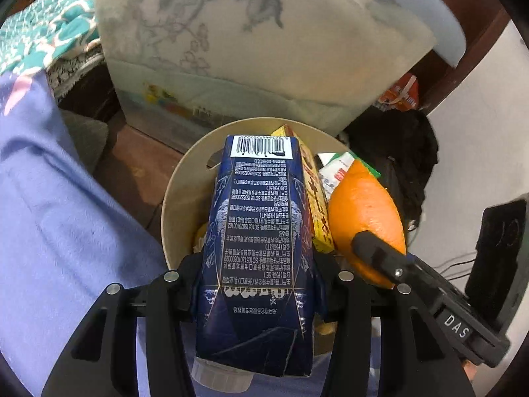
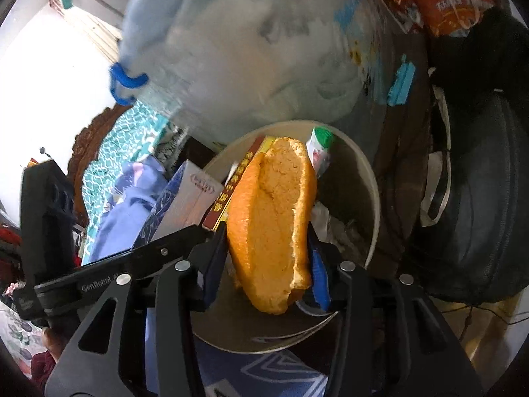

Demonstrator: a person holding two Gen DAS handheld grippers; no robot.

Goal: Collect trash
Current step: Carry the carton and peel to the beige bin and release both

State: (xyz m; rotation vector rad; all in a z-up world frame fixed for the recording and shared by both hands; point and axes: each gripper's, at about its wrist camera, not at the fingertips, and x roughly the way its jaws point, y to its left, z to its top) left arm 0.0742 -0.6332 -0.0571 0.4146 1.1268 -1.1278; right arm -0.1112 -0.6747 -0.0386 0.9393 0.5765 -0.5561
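Bin (image 1: 172, 205): already had a yellow box (image 1: 317, 211) and wrappers in it.
Left gripper (image 1: 256, 284): I was pinching the milk carton (image 1: 258, 231) above it.
Right gripper (image 2: 264, 264): peel (image 2: 274, 218) between my jaws, grip unclear.
Left to do: dropping both.

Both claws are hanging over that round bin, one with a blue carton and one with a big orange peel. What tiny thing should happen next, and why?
Probably let the right gripper open fully so the orange peel drops. The peel already hangs over the bin, above the yellow box and other trash. The left gripper grips the blue carton over the same bin, so it could release next.
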